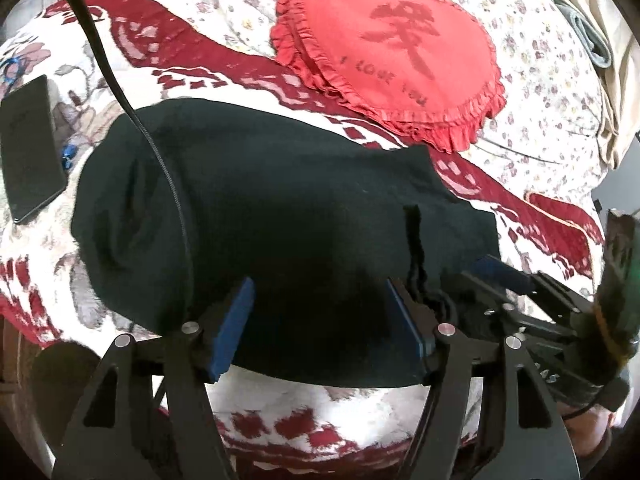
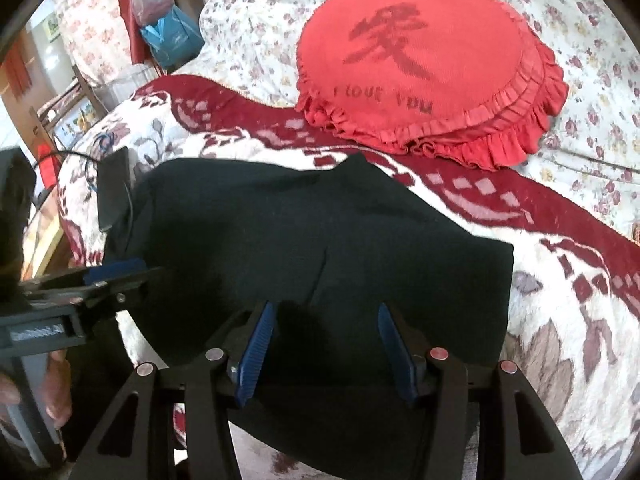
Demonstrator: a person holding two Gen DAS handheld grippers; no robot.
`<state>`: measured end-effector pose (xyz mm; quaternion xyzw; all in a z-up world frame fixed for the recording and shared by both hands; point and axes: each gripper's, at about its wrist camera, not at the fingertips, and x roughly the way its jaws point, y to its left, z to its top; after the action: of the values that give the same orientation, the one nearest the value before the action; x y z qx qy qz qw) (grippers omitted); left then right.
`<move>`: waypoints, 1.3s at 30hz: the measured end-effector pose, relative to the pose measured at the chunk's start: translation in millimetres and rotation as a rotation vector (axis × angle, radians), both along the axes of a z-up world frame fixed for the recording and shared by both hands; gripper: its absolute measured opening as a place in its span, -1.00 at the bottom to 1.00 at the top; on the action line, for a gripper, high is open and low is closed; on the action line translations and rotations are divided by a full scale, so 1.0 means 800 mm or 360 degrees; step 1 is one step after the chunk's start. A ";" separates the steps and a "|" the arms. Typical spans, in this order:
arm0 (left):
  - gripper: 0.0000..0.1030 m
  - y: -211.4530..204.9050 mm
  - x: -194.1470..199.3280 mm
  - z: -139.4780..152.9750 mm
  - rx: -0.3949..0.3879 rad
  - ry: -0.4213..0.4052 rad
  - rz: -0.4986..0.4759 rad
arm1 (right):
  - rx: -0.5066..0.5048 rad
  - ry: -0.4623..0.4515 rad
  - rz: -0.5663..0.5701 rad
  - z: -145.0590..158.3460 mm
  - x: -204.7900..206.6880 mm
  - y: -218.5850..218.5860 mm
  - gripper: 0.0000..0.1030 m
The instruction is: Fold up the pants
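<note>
The black pants (image 1: pixel 280 216) lie folded into a compact bundle on the red and white blanket (image 1: pixel 360 420); they also show in the right wrist view (image 2: pixel 320 240). My left gripper (image 1: pixel 320 320) is open, its blue pads over the bundle's near edge. My right gripper (image 2: pixel 326 344) is open too, over the near edge from the right side. In the left wrist view the right gripper (image 1: pixel 504 276) comes in from the right, next to a dangling black drawstring (image 1: pixel 414 248). In the right wrist view the left gripper (image 2: pixel 116 272) shows at the left.
A red ruffled cushion (image 1: pixel 392 48) with "I LOVE YOU" lies behind the pants on a flowered bedspread (image 1: pixel 560 92). A dark phone (image 1: pixel 30 148) lies left of the bundle. A black cable (image 1: pixel 120 96) runs across the pants. Furniture and bags (image 2: pixel 168 36) stand at the bed's far left.
</note>
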<state>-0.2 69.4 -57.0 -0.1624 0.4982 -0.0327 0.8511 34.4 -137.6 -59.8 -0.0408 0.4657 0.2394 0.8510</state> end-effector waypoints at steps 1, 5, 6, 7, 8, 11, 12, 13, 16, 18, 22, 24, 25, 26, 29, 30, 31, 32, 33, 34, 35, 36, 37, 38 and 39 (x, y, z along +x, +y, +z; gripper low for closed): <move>0.30 0.002 -0.001 0.000 0.0005 -0.0002 0.0008 | 0.0002 -0.0006 0.0005 0.003 0.000 0.003 0.02; 0.30 0.011 -0.004 0.004 0.0061 -0.0026 0.0038 | 0.0002 -0.0052 0.0041 0.015 -0.001 0.016 0.02; 0.30 0.013 -0.005 0.006 0.0075 -0.0034 0.0047 | 0.0002 -0.0060 0.0051 0.017 -0.001 0.020 0.02; 0.30 0.015 -0.006 0.007 0.0084 -0.0041 0.0054 | 0.0000 -0.0064 0.0059 0.018 -0.001 0.025 0.03; 0.30 0.018 -0.007 0.008 0.0093 -0.0050 0.0064 | -0.0005 -0.0066 0.0068 0.019 -0.001 0.030 0.03; 0.30 0.026 -0.011 0.012 0.0152 -0.0078 0.0102 | -0.0025 -0.0063 0.0100 0.019 0.001 0.044 0.03; 0.30 0.028 -0.012 0.013 0.0169 -0.0087 0.0113 | -0.0029 -0.0059 0.0111 0.019 0.002 0.048 0.03; 0.30 0.031 -0.014 0.014 0.0189 -0.0097 0.0129 | -0.0032 -0.0056 0.0118 0.018 0.002 0.052 0.03; 0.30 0.039 -0.018 0.016 0.0239 -0.0113 0.0177 | -0.0051 -0.0050 0.0138 0.015 0.002 0.063 0.03; 0.30 0.042 -0.021 0.017 0.0289 -0.0128 0.0207 | -0.0060 -0.0039 0.0148 0.013 0.003 0.069 0.03; 0.30 0.049 -0.025 0.019 0.0332 -0.0155 0.0233 | -0.0073 -0.0029 0.0159 0.011 0.004 0.077 0.03; 0.30 0.052 -0.026 0.020 0.0360 -0.0166 0.0252 | -0.0072 -0.0031 0.0165 0.012 0.005 0.082 0.03; 0.30 0.053 -0.027 0.020 0.0378 -0.0170 0.0264 | -0.0074 -0.0032 0.0167 0.012 0.006 0.084 0.03; 0.30 0.056 -0.028 0.020 0.0393 -0.0173 0.0274 | -0.0079 -0.0033 0.0169 0.013 0.006 0.087 0.04; 0.30 0.064 -0.028 0.018 0.0380 -0.0168 0.0290 | -0.0081 -0.0027 0.0183 0.013 0.009 0.095 0.07; 0.30 0.066 -0.028 0.018 0.0369 -0.0163 0.0295 | -0.0080 -0.0027 0.0191 0.013 0.010 0.099 0.09; 0.30 0.070 -0.029 0.017 0.0351 -0.0157 0.0301 | -0.0080 -0.0028 0.0195 0.013 0.012 0.102 0.15; 0.30 0.076 -0.030 0.015 0.0311 -0.0148 0.0311 | -0.0080 -0.0031 0.0206 0.013 0.014 0.106 0.20; 0.30 0.080 -0.032 0.015 0.0276 -0.0142 0.0321 | -0.0079 -0.0035 0.0221 0.013 0.017 0.112 0.21; 0.30 0.086 -0.034 0.014 0.0238 -0.0137 0.0331 | -0.0078 -0.0038 0.0232 0.013 0.020 0.116 0.22; 0.30 0.093 -0.037 0.013 0.0197 -0.0132 0.0344 | -0.0073 -0.0043 0.0247 0.014 0.024 0.123 0.22; 0.30 0.100 -0.039 0.011 0.0155 -0.0124 0.0364 | -0.0066 -0.0046 0.0258 0.014 0.028 0.128 0.22; 0.30 0.107 -0.041 0.009 0.0129 -0.0114 0.0382 | -0.0044 -0.0045 0.0280 0.015 0.035 0.136 0.22; 0.30 0.113 -0.043 0.006 0.0101 -0.0099 0.0400 | -0.0022 -0.0041 0.0295 0.016 0.039 0.143 0.23; 0.30 0.121 -0.044 0.003 0.0061 -0.0079 0.0420 | 0.0002 -0.0035 0.0312 0.017 0.046 0.149 0.24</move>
<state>-35.7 166.1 -54.6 -0.2094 0.4518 0.0851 0.8630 71.0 -18.0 -46.4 -0.0883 0.4500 0.3214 0.8285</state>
